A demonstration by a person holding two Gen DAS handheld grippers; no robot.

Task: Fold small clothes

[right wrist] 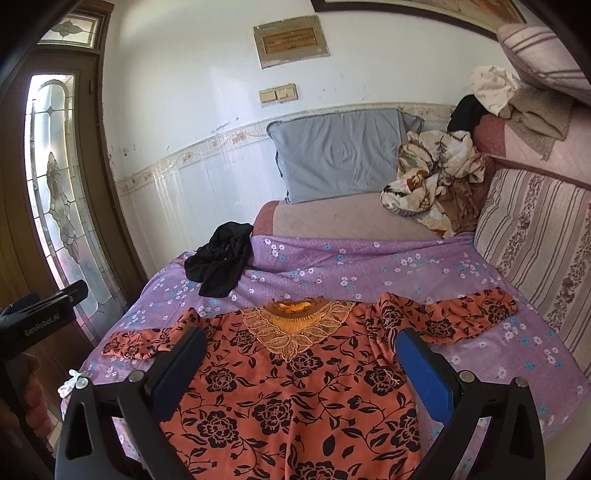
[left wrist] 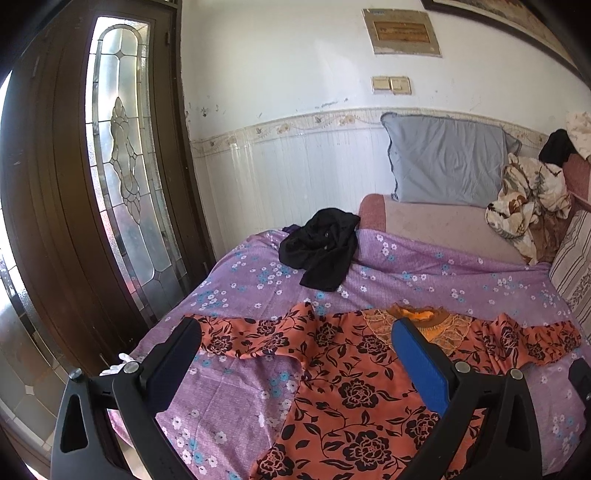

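Nearest, left gripper (left wrist: pixel 295 354): fingers spread wide, holding nothing, above the blouse.
Right gripper (right wrist: pixel 301 354): fingers likewise wide, empty.
Orange floral blouse (right wrist: pixel 295 387): lay flat on the purple sheet (right wrist: pixel 369 266), long axis near-to-far, neckline pointing away, sleeves out sideways.
Beyond: black garment (right wrist: pixel 221 262), crumpled; then grey pillow (right wrist: pixel 340 155).

A bed (right wrist: pixel 369 258) under a purple floral sheet (left wrist: pixel 443 266) fills the room's middle. At its head a grey pillow (right wrist: pixel 340 155) leans on a white wall (left wrist: pixel 277 55) with a floral border strip (left wrist: pixel 280 127). Above the pillow hang a double light switch (right wrist: pixel 277 94) and a framed plaque (left wrist: pixel 402 32). Left of the bed, daylight glows through a dark wooden door (left wrist: pixel 55 206) with leaded glass (left wrist: pixel 125 155).
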